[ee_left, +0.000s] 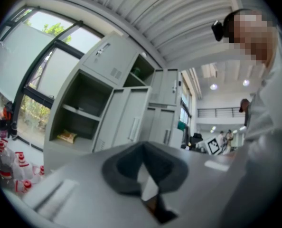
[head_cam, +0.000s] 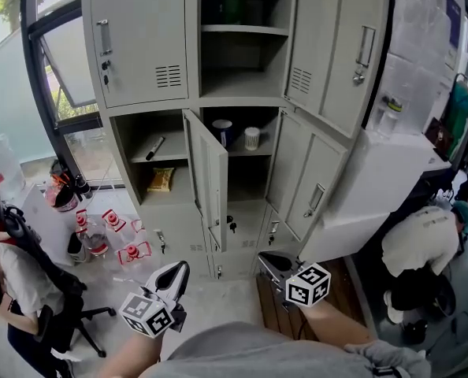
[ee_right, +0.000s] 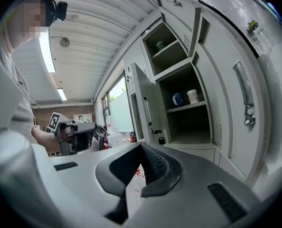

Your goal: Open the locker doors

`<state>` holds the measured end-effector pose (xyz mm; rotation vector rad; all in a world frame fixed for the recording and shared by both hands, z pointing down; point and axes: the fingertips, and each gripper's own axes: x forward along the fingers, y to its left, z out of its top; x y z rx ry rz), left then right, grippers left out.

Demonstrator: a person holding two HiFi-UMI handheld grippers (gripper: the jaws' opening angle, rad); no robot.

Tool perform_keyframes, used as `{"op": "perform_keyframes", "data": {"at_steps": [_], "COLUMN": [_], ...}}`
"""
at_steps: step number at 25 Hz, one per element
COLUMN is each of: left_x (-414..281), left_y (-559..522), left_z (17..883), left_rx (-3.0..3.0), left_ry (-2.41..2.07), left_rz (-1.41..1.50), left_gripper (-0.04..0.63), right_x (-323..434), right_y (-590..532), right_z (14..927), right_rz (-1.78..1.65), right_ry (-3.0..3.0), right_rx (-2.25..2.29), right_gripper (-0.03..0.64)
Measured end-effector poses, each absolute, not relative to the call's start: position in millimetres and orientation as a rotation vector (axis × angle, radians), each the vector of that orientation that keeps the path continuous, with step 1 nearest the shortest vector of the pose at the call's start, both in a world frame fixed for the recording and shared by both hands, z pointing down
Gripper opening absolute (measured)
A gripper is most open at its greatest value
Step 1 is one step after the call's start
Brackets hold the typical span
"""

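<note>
The locker (head_cam: 242, 101) stands ahead of the person with most doors swung out. The upper-left door (head_cam: 139, 38) is shut, and so, as far as the steep head view shows, are the bottom doors (head_cam: 183, 242). Both tools hang low and well short of it. The left gripper (head_cam: 179, 268) has its jaws clenched on nothing, and the right gripper (head_cam: 267, 260) is likewise closed and empty.

The main risk lies in reaching a handle with the jaws pressed together: they would knock against it or skid off instead of hooking it. The open middle door (head_cam: 206, 176) juts into the path to the lower row and could be struck or pushed back by an arm. Keys (head_cam: 232, 227) hanging from the lower locks could also catch.

The top middle compartment holds a green jar (head_cam: 232, 2). Below it stand a blue cup (head_cam: 223, 131) and a white cup (head_cam: 252, 138). The left compartment holds what is probably a marker (head_cam: 155, 148), with a yellow packet (head_cam: 161, 179) on the shelf beneath.
</note>
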<state>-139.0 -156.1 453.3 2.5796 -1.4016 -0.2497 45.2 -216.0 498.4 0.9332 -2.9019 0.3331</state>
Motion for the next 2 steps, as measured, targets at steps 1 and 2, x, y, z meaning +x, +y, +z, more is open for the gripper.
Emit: {"op": "perform_keyframes", "data": {"at_steps": [1,2], "left_x": [-137.8,-136.7], "left_y": [-156.4,-156.7], "left_z": [454.7,456.2], "left_rx": [2.576,2.571], "left_ry": [-1.405,-1.408], "left_rz": [-0.254,-0.258], "left_gripper": [0.005,0.005], "right_x": [45.9,46.6], "right_y": [-217.4,-218.7], "right_z": [498.8,499.3], "right_rz": [0.329,0.325], "right_ry": [-2.901,-2.901], "right_rx": [0.927,0.921], "right_gripper": [0.006,0.006]}}
